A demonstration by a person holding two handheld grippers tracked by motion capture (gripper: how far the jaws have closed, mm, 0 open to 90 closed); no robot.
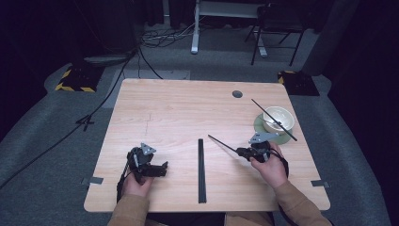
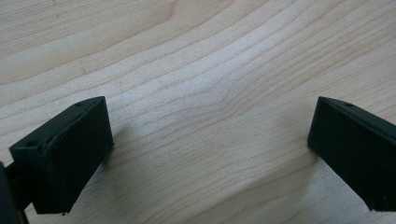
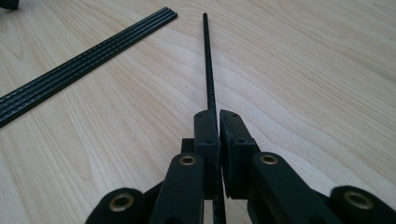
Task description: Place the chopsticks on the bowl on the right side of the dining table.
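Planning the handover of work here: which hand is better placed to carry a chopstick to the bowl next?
Right. The right gripper is already shut on a black chopstick close to the bowl; the left gripper rests open, farther away.

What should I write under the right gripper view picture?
Right gripper clamps one thin black chopstick, with more chopsticks lying on the wooden table.

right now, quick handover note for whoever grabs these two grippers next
Right gripper: jaws shut on one black chopstick, held low over the table, tip pointing toward the table's middle.
Left gripper: jaws wide open, nothing between them, resting near the table's front left.
Remaining black sticks lie bundled at centre front. One more chopstick already rests across the white bowl on its green saucer, far right.
Likely left: carry the held chopstick to the bowl, then the bundle.
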